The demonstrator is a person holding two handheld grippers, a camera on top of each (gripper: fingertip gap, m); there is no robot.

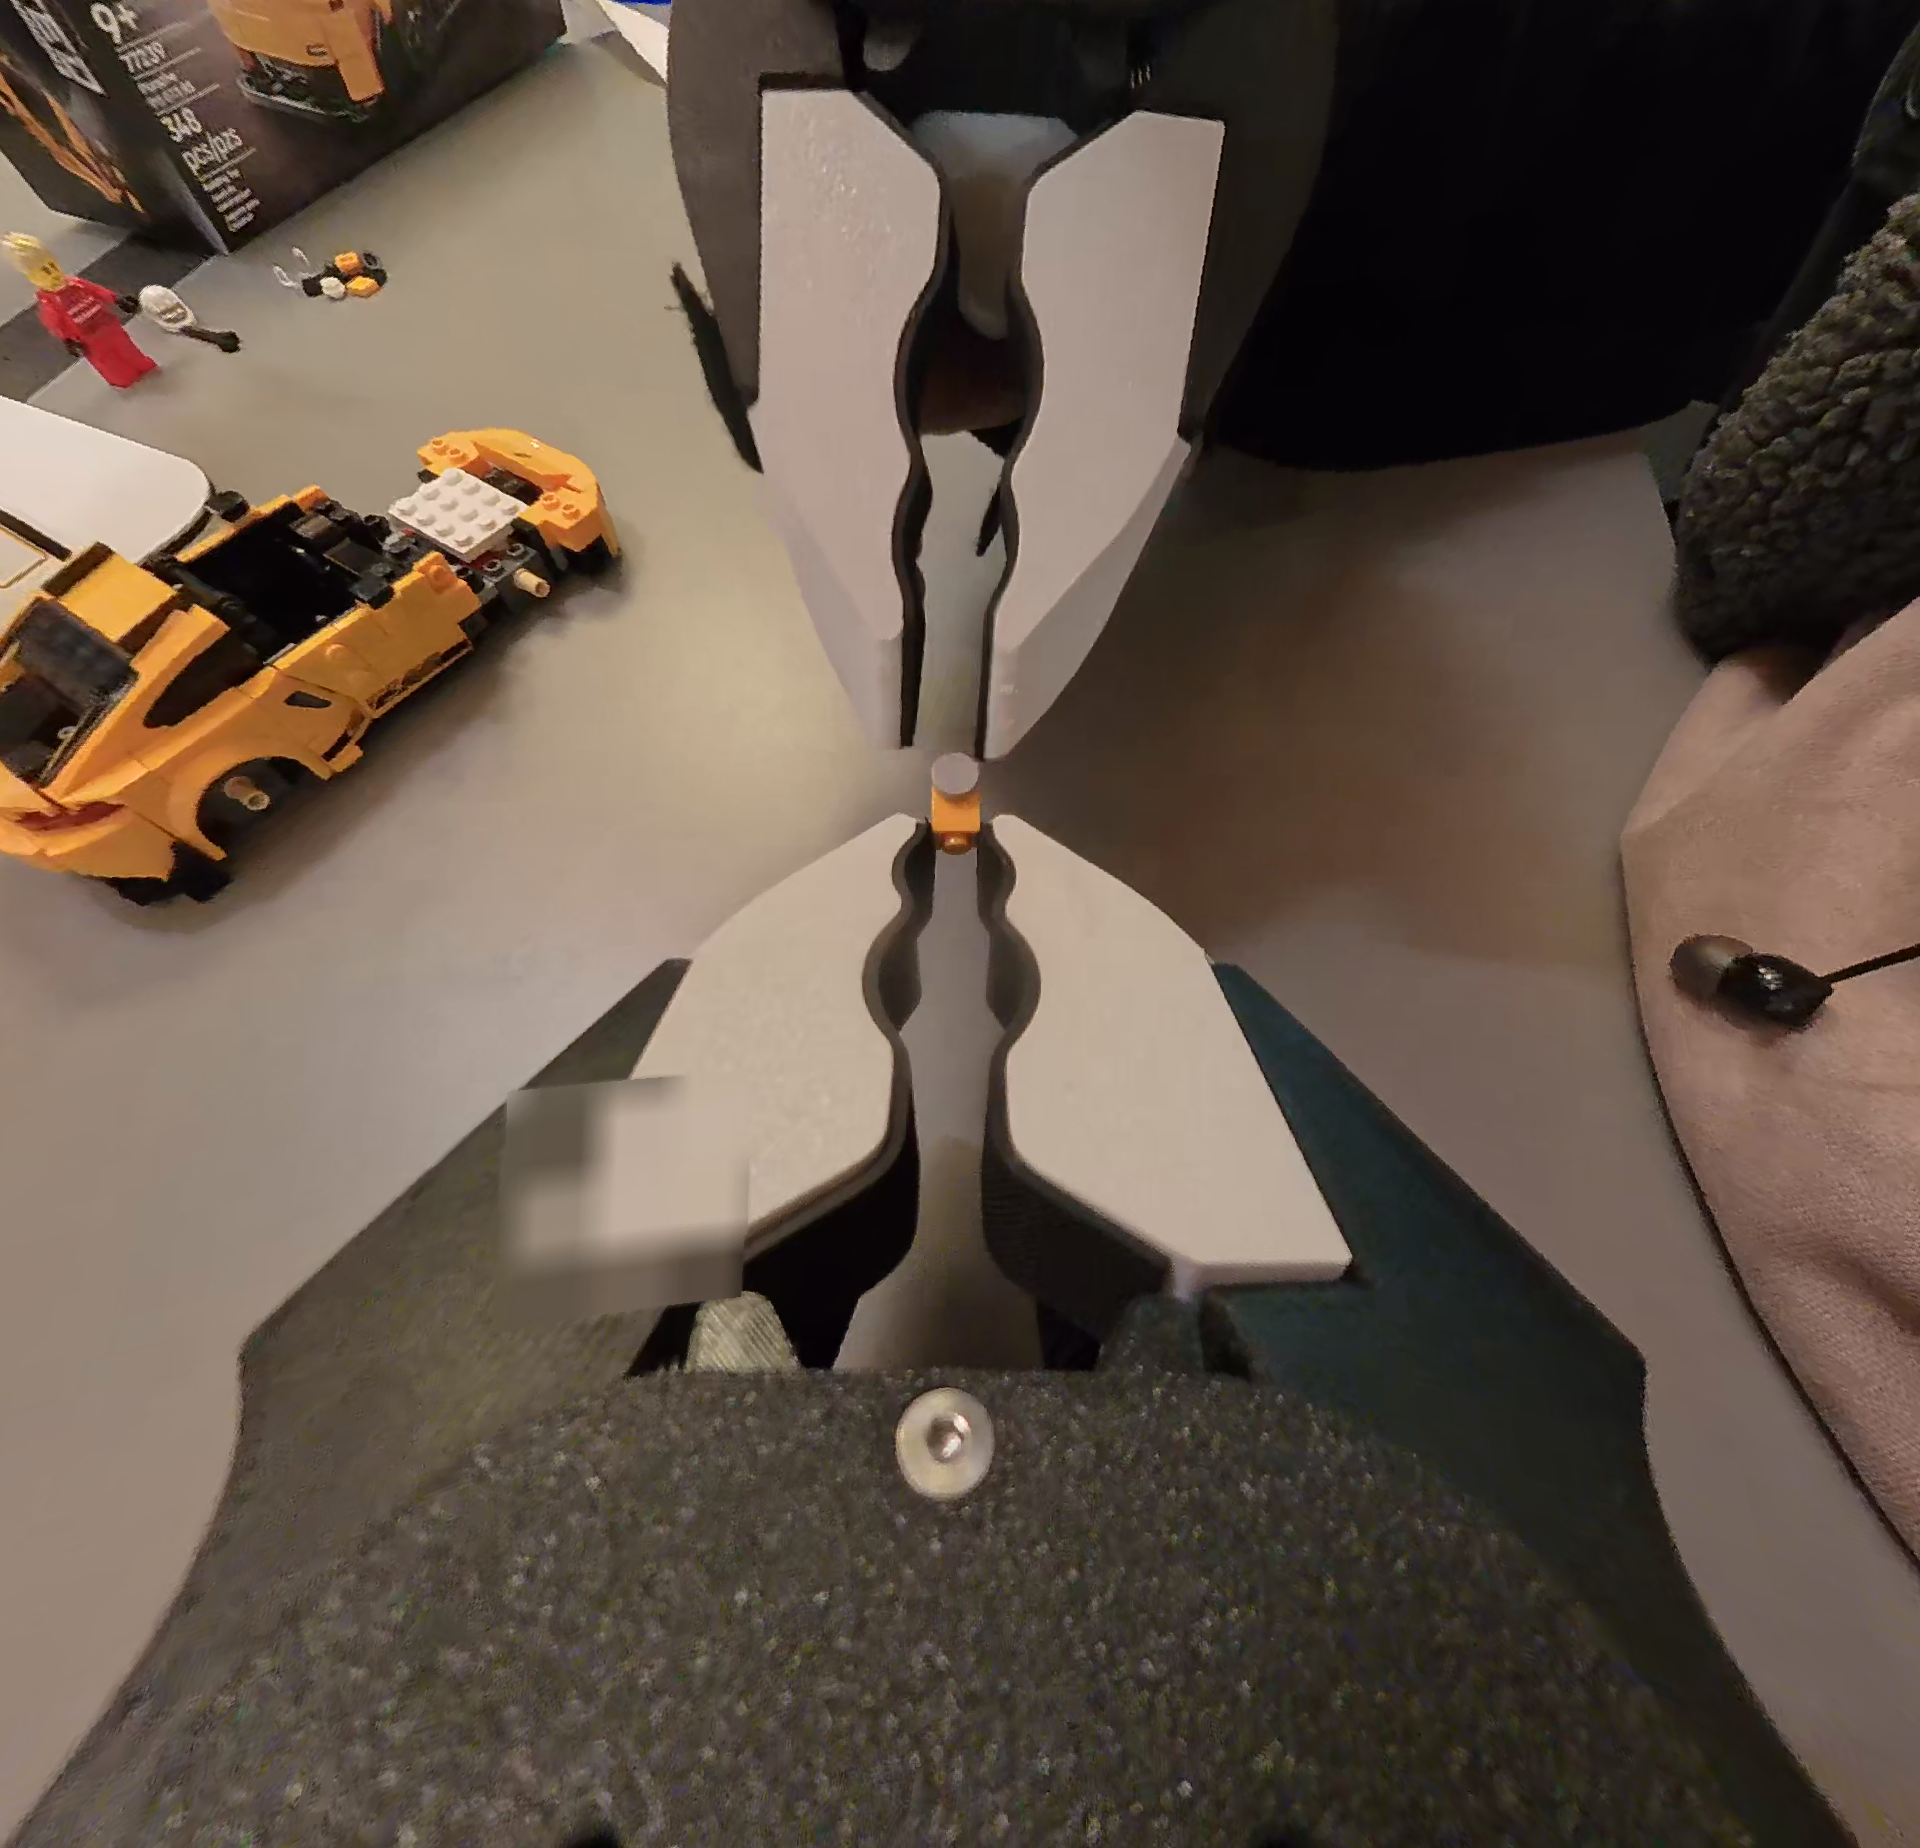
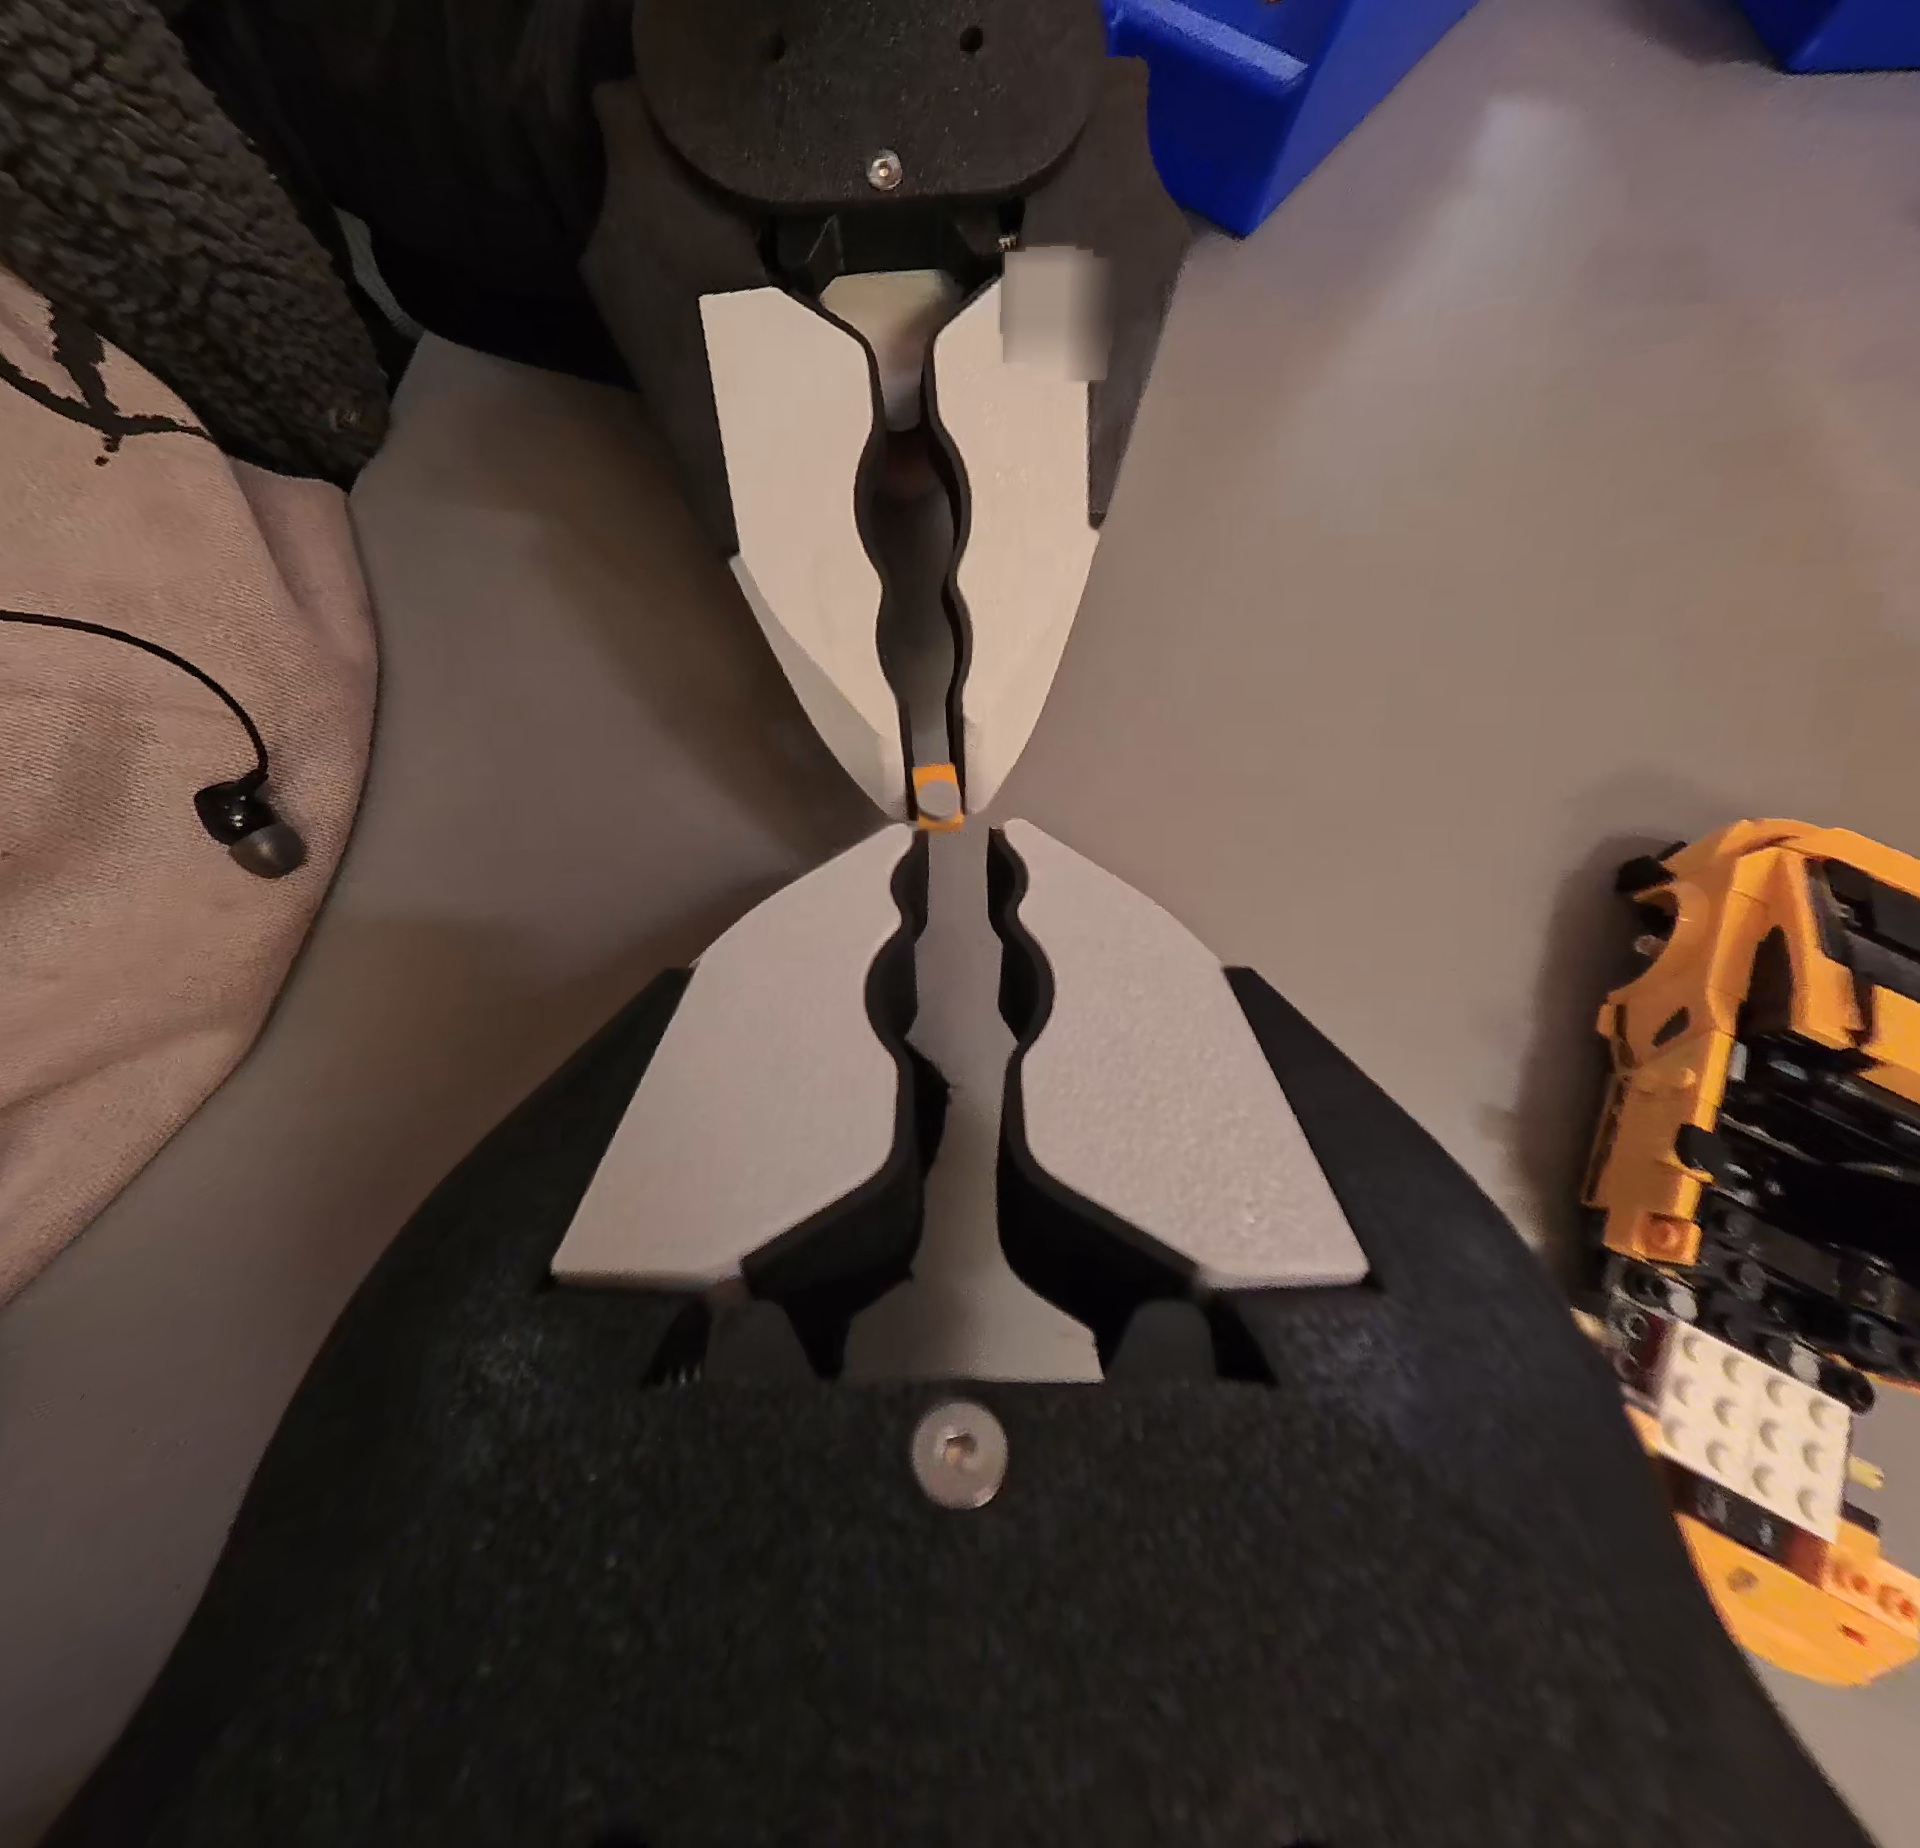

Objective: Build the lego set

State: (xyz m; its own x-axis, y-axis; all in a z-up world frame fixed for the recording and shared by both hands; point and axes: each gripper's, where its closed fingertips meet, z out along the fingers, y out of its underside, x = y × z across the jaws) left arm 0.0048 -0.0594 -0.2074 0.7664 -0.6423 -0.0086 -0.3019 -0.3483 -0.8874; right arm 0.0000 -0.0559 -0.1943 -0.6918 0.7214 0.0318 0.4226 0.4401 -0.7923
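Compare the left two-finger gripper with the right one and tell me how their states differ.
The left gripper pinches a tiny orange Lego piece, capped by a grey round tile; the right gripper holds nothing. The left gripper's jaws are closed on that piece, while the right gripper's stand slightly apart around an empty gap. Both have pale grey fingers with wavy black pads and meet tip to tip above the grey table.
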